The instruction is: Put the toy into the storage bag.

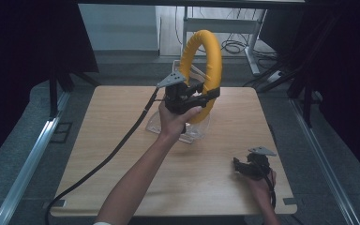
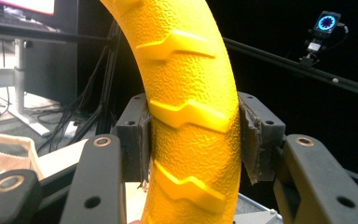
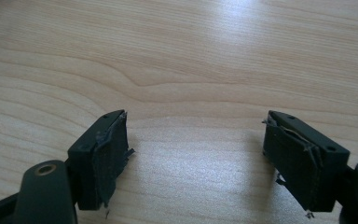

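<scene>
The place looked like a lab or test room set up for recording. A plain wooden table (image 1: 122, 140) stood alone on grey carpet (image 1: 18, 154), flanked left and right by aluminium rails (image 1: 26, 171) and dark curtains (image 1: 23, 42). Beyond the far edge stood a metal-legged desk (image 1: 225, 26) with loose cables (image 1: 234, 47) coiled on the floor under it. In the left gripper view, a small camera device with a glowing ring (image 2: 327, 22) sat on a dark bar (image 2: 303, 70), and a monitor's (image 2: 23, 5) edge showed at the left.
</scene>
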